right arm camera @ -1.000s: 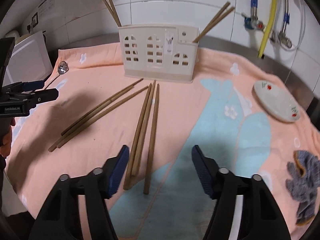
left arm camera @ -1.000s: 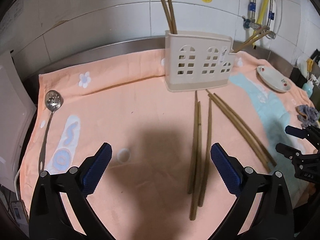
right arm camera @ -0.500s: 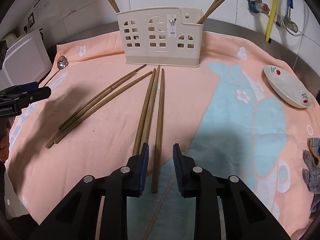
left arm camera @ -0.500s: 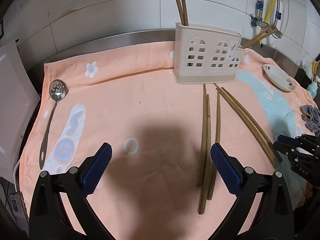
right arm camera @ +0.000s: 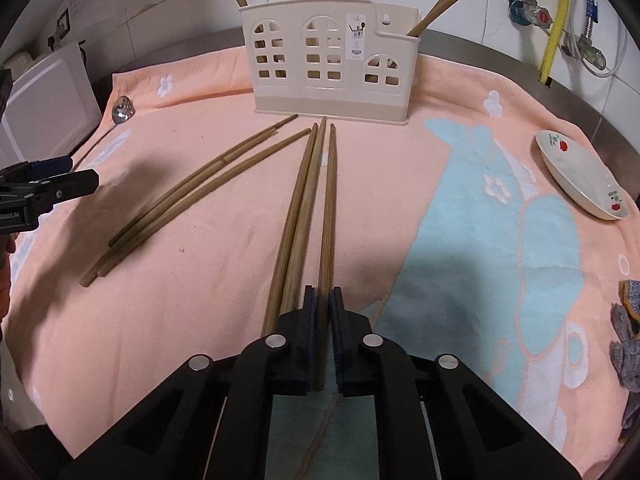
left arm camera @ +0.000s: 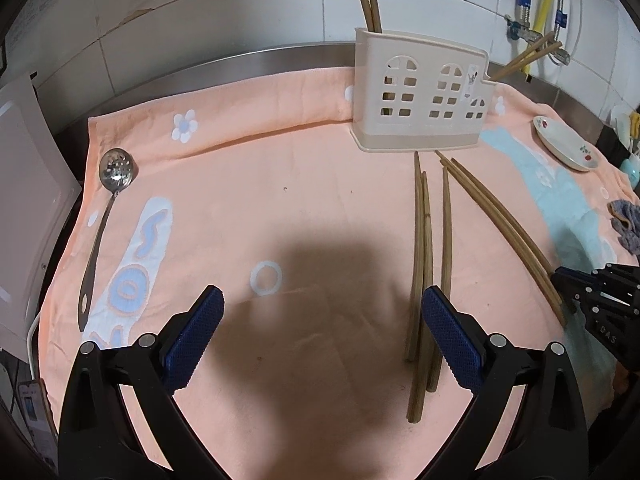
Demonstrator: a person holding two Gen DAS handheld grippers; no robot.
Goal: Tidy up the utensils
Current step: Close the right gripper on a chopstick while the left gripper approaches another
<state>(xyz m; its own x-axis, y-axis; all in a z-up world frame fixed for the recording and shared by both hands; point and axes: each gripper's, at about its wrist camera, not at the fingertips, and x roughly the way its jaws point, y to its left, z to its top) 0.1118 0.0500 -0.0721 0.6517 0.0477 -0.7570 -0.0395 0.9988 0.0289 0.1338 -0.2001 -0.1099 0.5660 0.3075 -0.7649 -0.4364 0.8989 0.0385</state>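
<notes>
Several wooden chopsticks lie on the peach towel point(right arm camera: 200, 320) in front of the cream utensil holder point(right arm camera: 328, 68), which has more chopsticks standing in it. My right gripper point(right arm camera: 324, 300) is low over the towel. Its jaws are closing tight, and the pads press on the near end of the rightmost chopstick point(right arm camera: 330, 208) of the middle group point(right arm camera: 300, 208). Another group point(right arm camera: 192, 196) lies to the left. My left gripper point(left arm camera: 320, 296) hovers open over the towel point(left arm camera: 260, 184) with nothing between its fingers. A chopstick group point(left arm camera: 424, 248) runs just beside its right finger. The holder point(left arm camera: 420, 96) stands beyond.
A slotted metal spoon point(left arm camera: 116, 168) lies at the towel's left edge beside a white appliance point(left arm camera: 24, 200). A small saucer point(right arm camera: 580, 176) and a grey knitted cloth point(right arm camera: 628, 344) sit on the right. Tiled wall and pipes point(right arm camera: 556, 20) rise behind the holder.
The right gripper's jaws went from wide apart to closed on a chopstick's near end, and it sank a little toward the towel. The left gripper stayed open and barely moved.
</notes>
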